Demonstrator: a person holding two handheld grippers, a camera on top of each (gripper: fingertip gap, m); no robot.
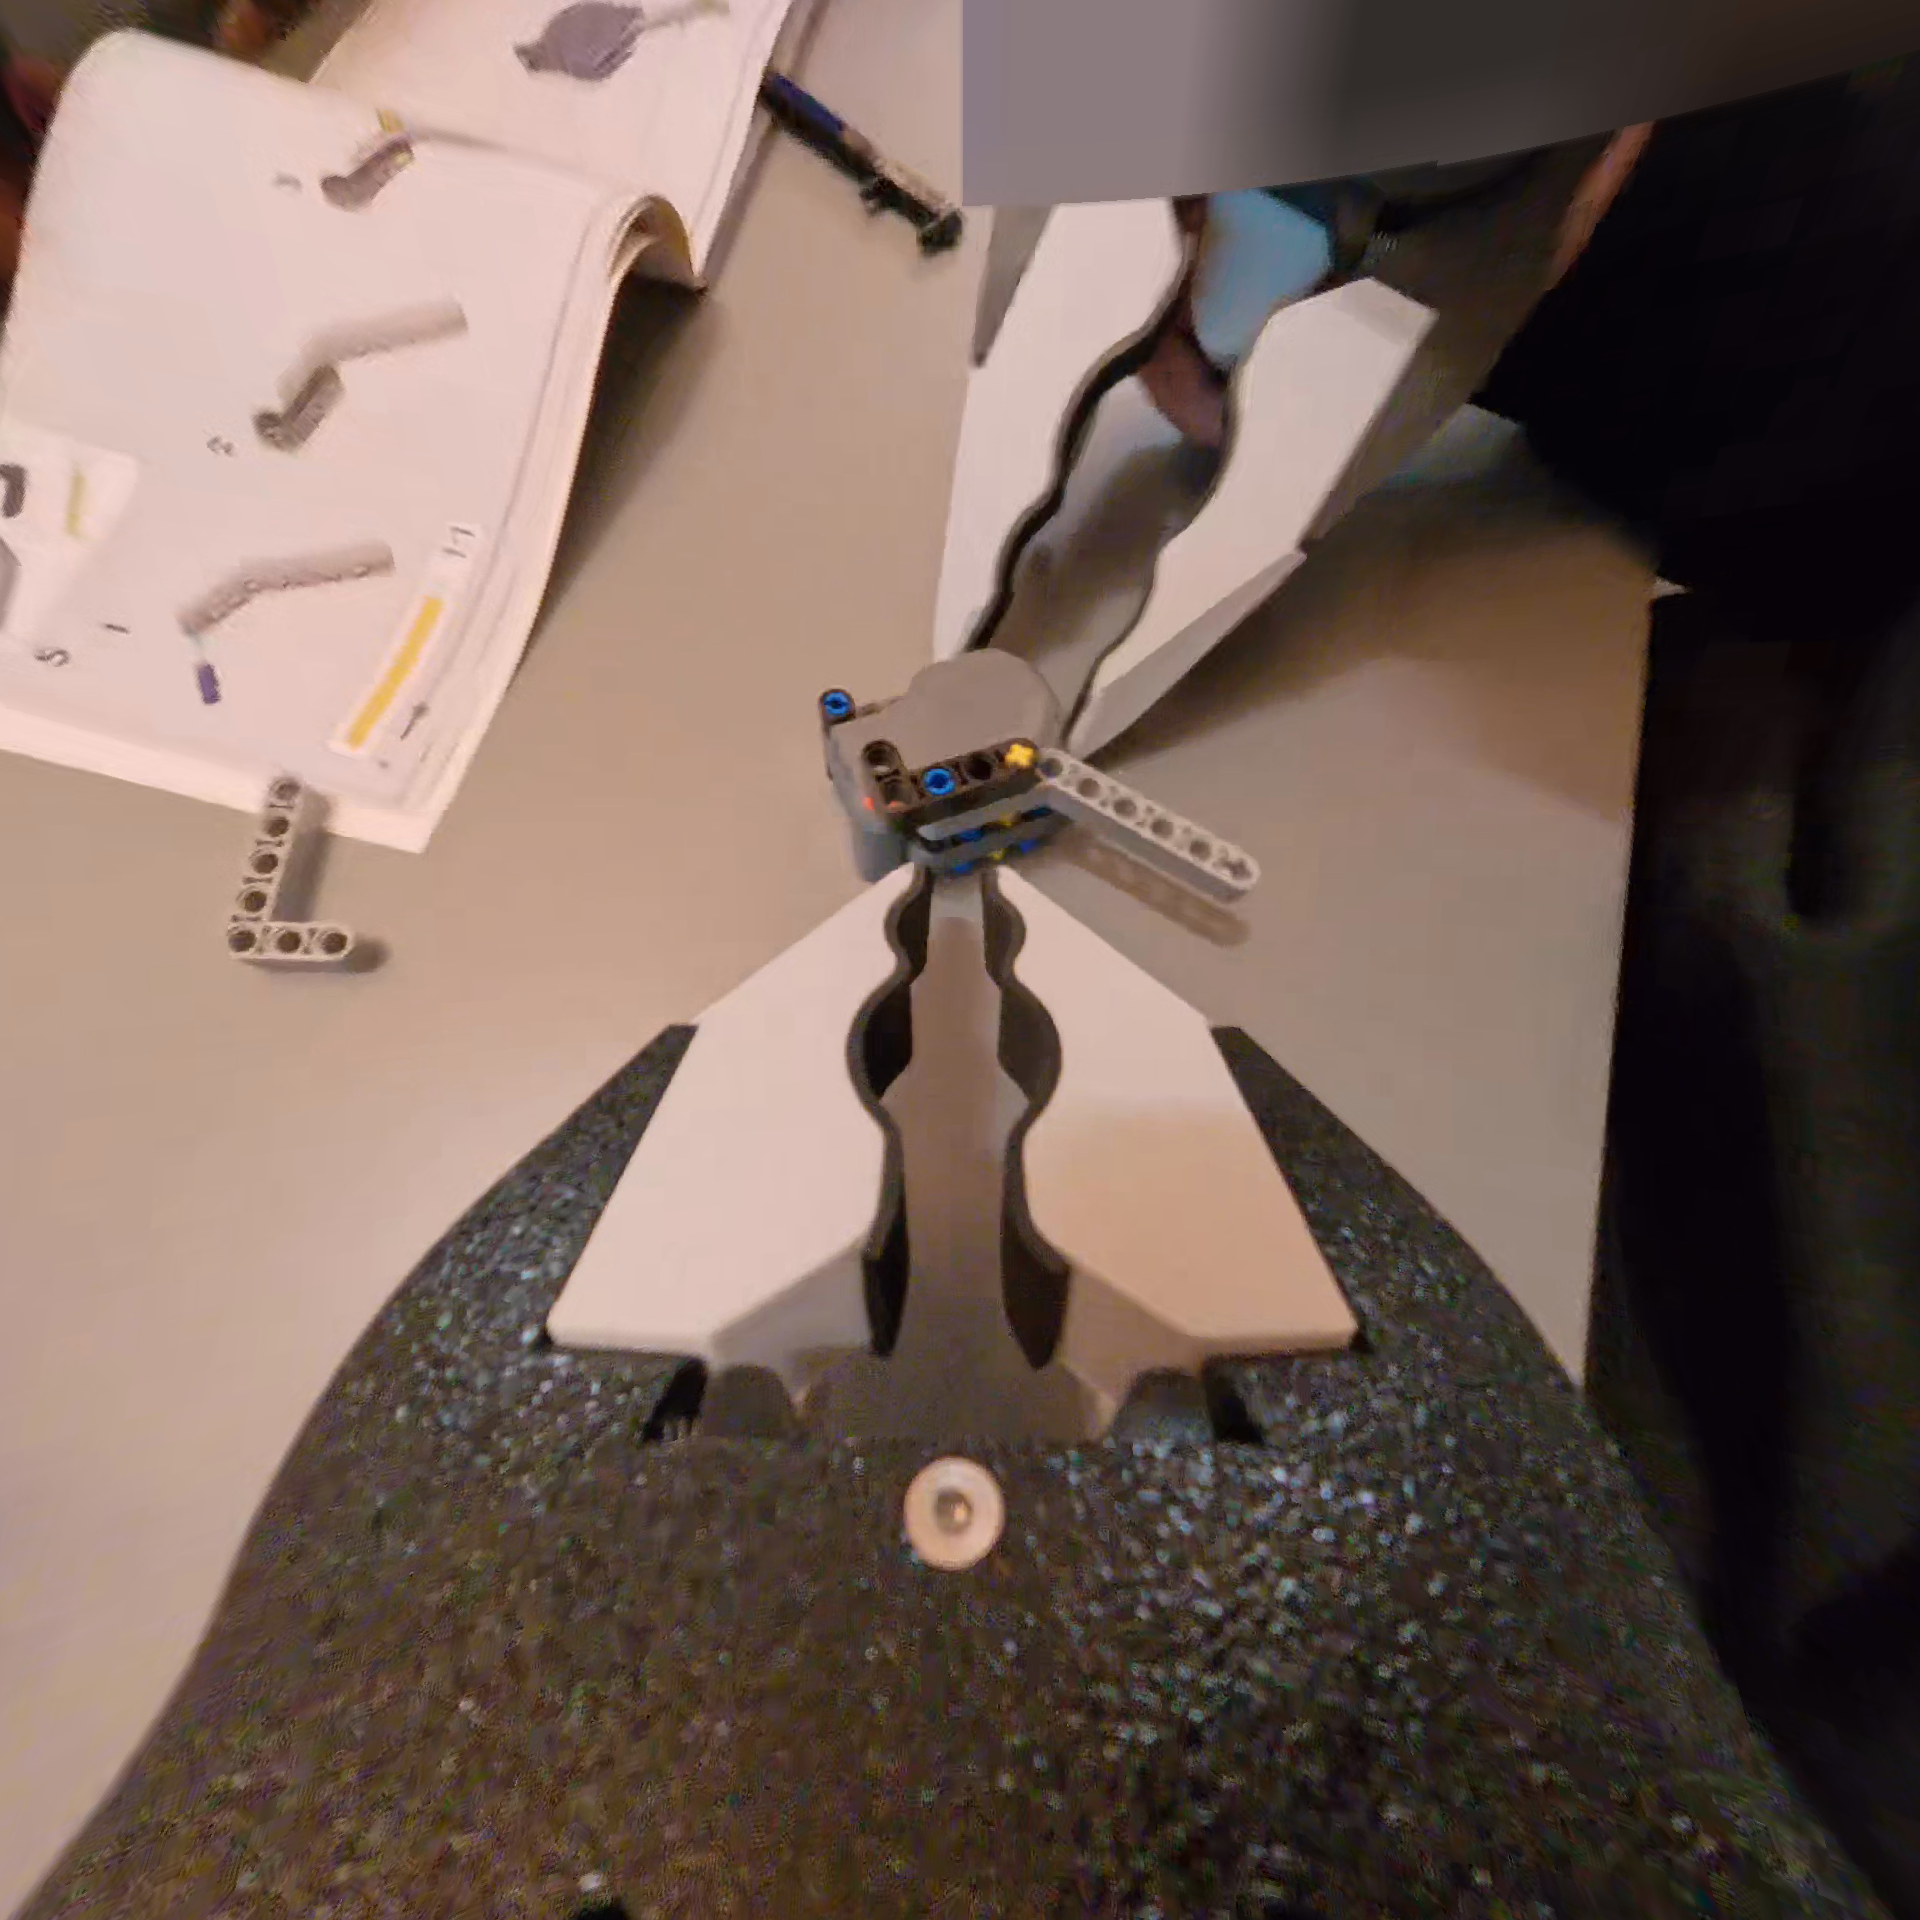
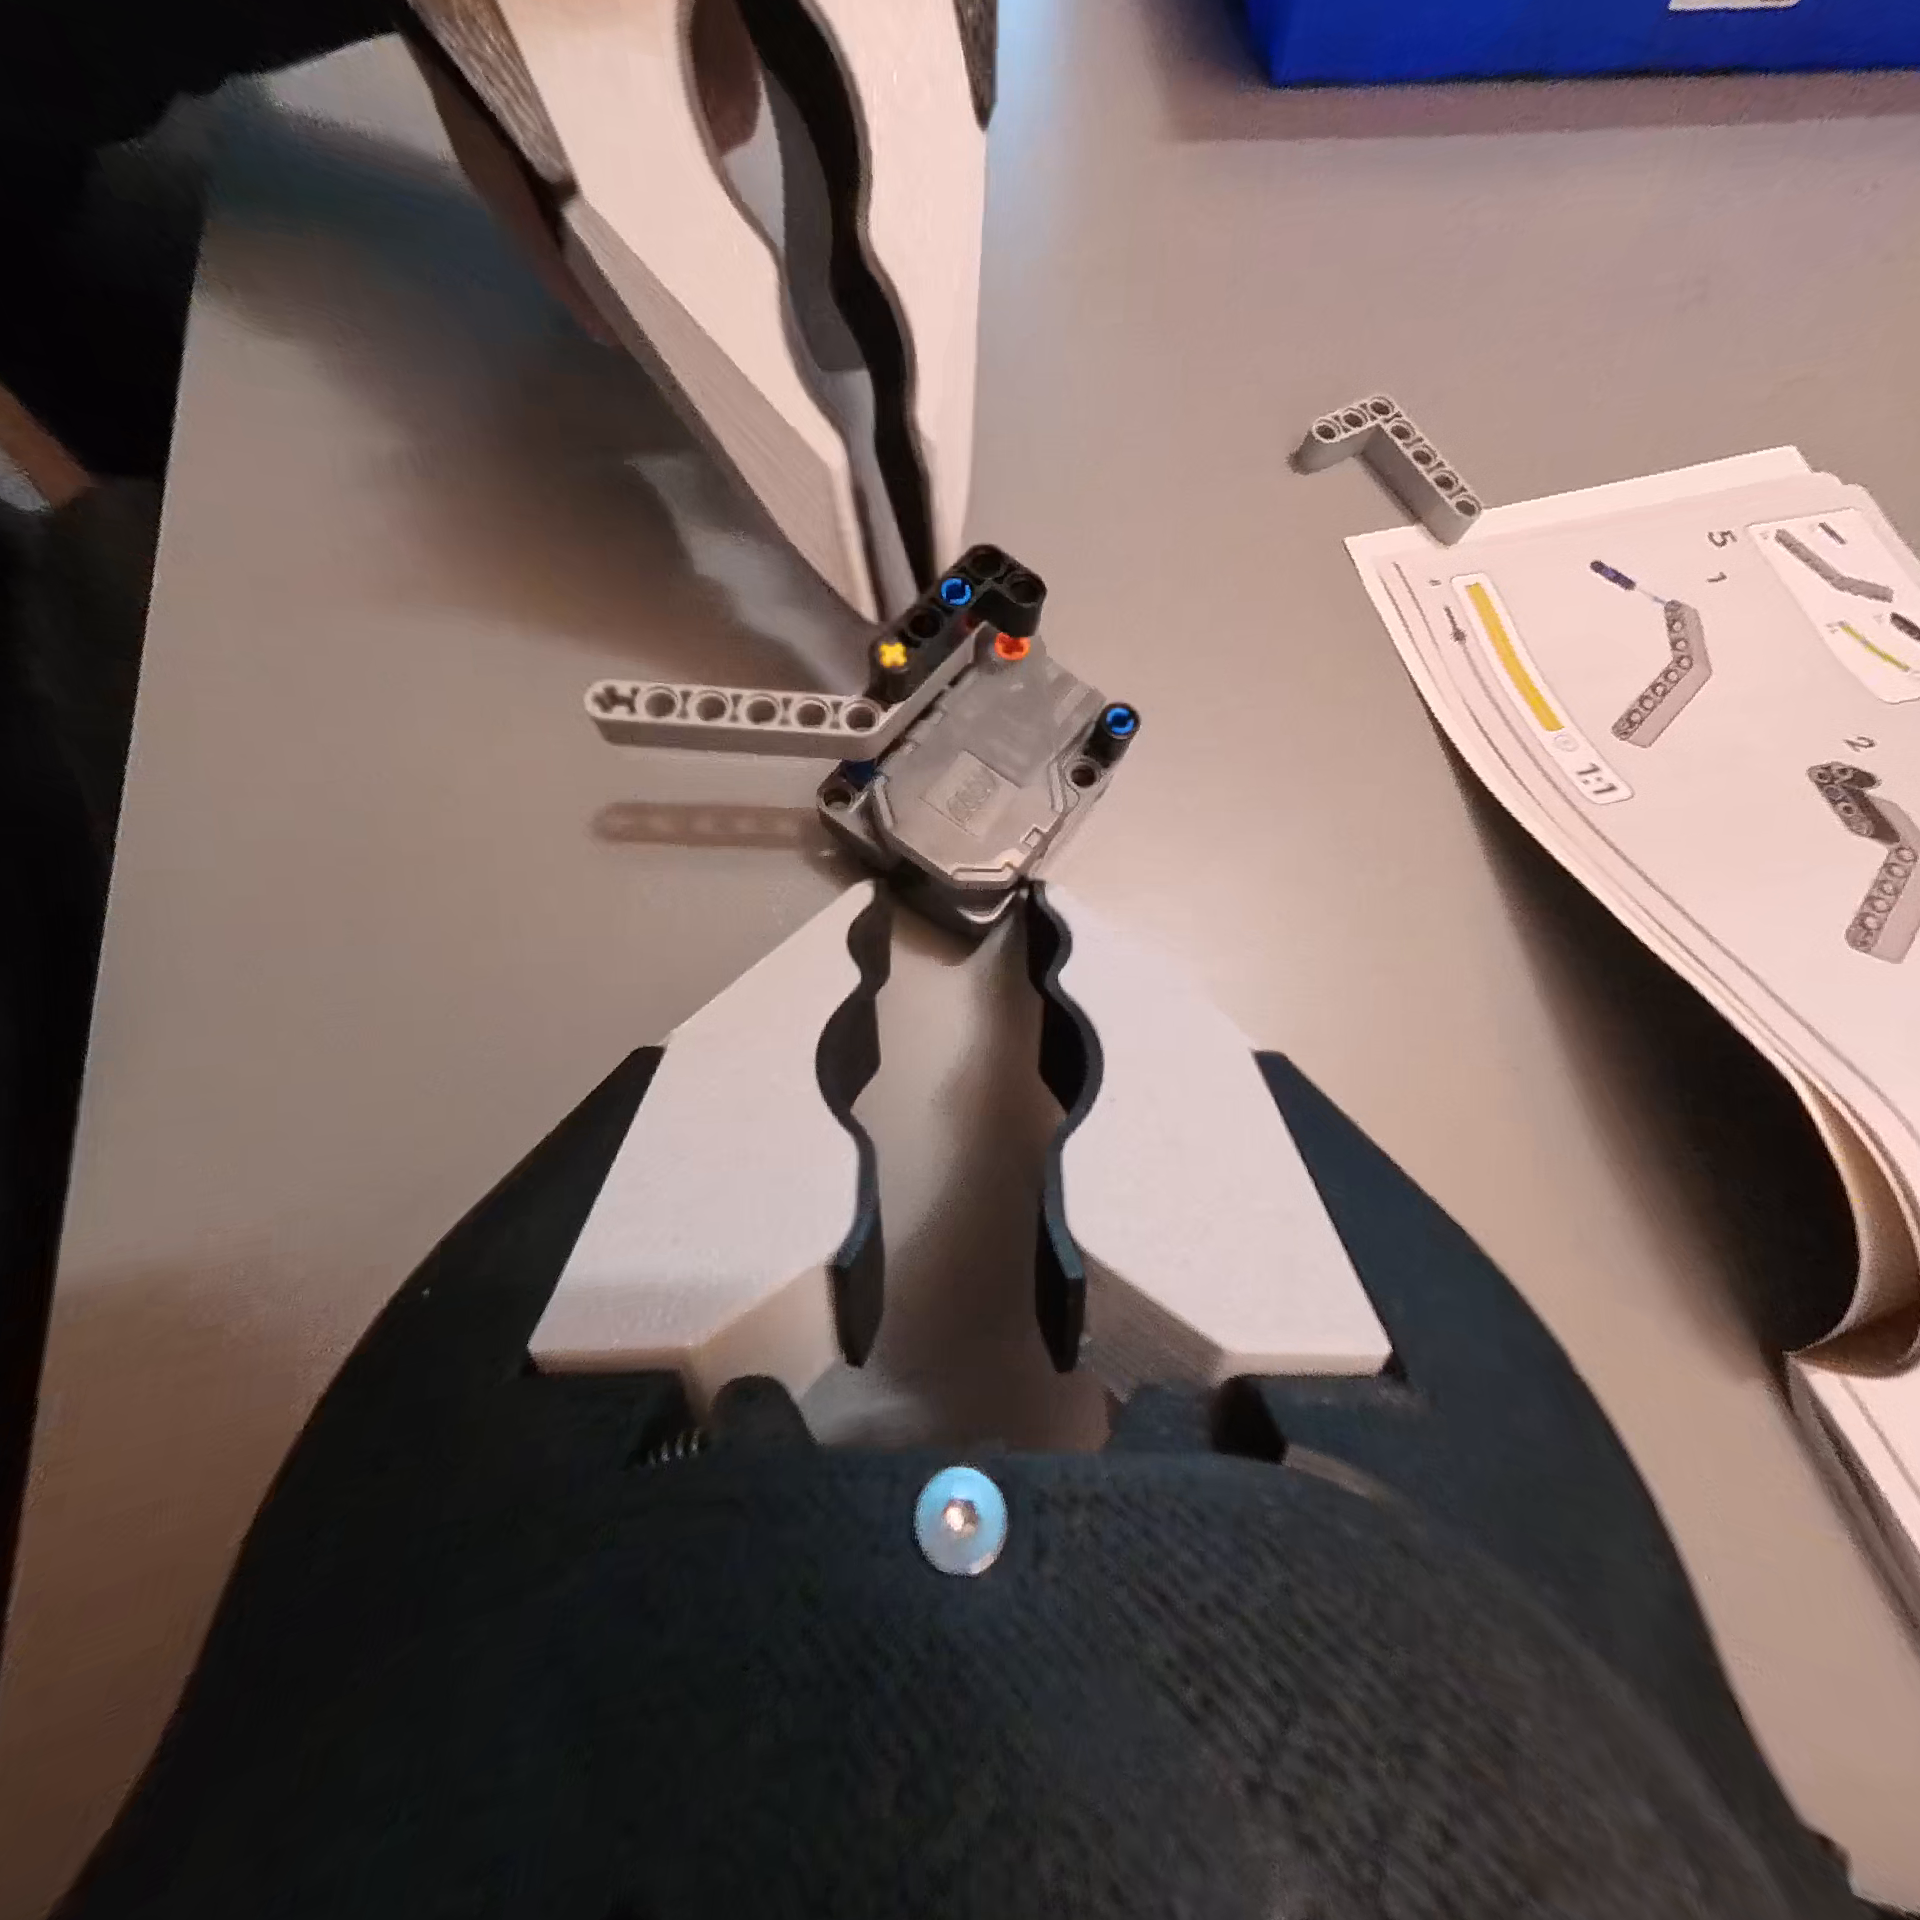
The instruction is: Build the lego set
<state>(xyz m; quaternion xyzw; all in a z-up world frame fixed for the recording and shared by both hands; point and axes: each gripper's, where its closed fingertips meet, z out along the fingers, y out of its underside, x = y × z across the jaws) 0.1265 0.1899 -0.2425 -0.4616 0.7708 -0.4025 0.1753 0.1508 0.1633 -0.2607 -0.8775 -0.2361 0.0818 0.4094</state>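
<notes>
A small lego assembly (image 1: 940,774) is held above the grey table between both grippers. It is a dark grey motor block (image 2: 977,790) with black beams, blue pins, a yellow axle end, an orange pin and a long light-grey beam (image 2: 727,717) sticking out sideways. My left gripper (image 1: 951,883) is shut on the stacked beam side. My right gripper (image 2: 956,904) is shut on the motor block end. Each gripper faces the other: the right one shows in the left wrist view (image 1: 1060,696), the left one in the right wrist view (image 2: 914,587).
A loose light-grey L-shaped beam (image 1: 275,894) (image 2: 1392,462) lies on the table by the open instruction booklet (image 1: 260,416) (image 2: 1662,779). A dark pen (image 1: 862,156) lies beyond the booklet. A blue box (image 2: 1558,42) stands at the far edge. A person's dark clothing (image 1: 1766,831) is alongside. The left gripper's tips are roughly 5 cm from the right gripper's.
</notes>
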